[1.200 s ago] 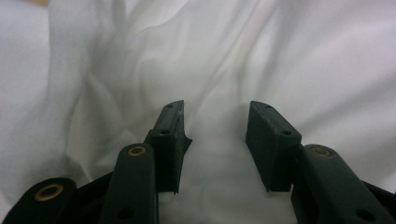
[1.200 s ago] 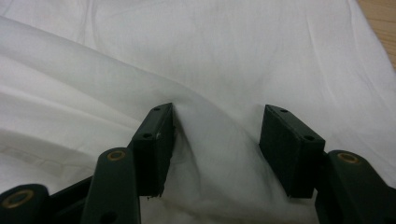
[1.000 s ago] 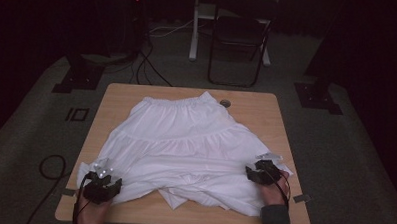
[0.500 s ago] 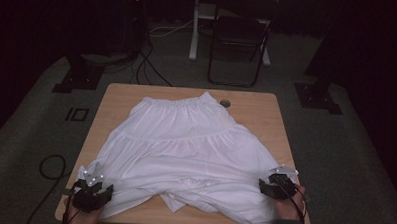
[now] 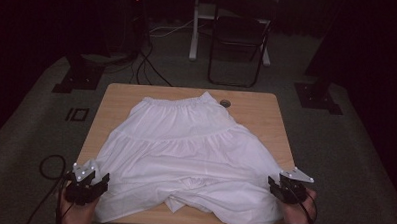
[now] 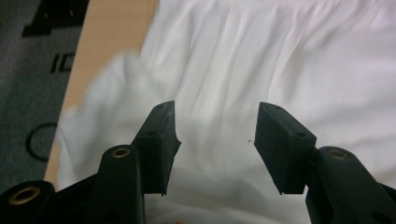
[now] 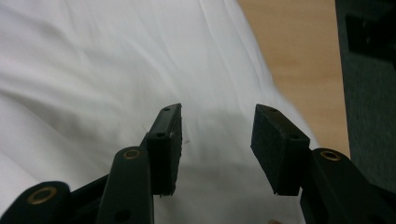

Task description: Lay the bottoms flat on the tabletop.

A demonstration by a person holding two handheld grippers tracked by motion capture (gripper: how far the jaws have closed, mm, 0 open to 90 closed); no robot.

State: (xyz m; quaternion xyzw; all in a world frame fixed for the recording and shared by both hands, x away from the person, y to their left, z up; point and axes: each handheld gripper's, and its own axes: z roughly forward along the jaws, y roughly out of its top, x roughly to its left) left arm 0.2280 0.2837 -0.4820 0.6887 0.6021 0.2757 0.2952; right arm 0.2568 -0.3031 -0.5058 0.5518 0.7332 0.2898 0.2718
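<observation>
A white, tiered cotton-like skirt is spread flat over a light wooden rectangular table, its gathered waistband at the far side and its wide hem at the near edge. Bare wood is left along the far edge and down the left and right sides; at the near right corner the hem is draped slightly past the table edge. The cloth is soft and thin, marked by fine pleats and shallow folds, with a rumpled tuck at the near middle. A small round dark fitting is set into the far tabletop, just beside the waistband.

The left gripper is held at the near left corner, over the hem; its jaws have just been opening, and white cloth is seen below the gap, not pinched by the pads. The right gripper is held at the near right corner; its jaws have just been closing, yet are still parted, with cloth beneath and nothing clamped.
</observation>
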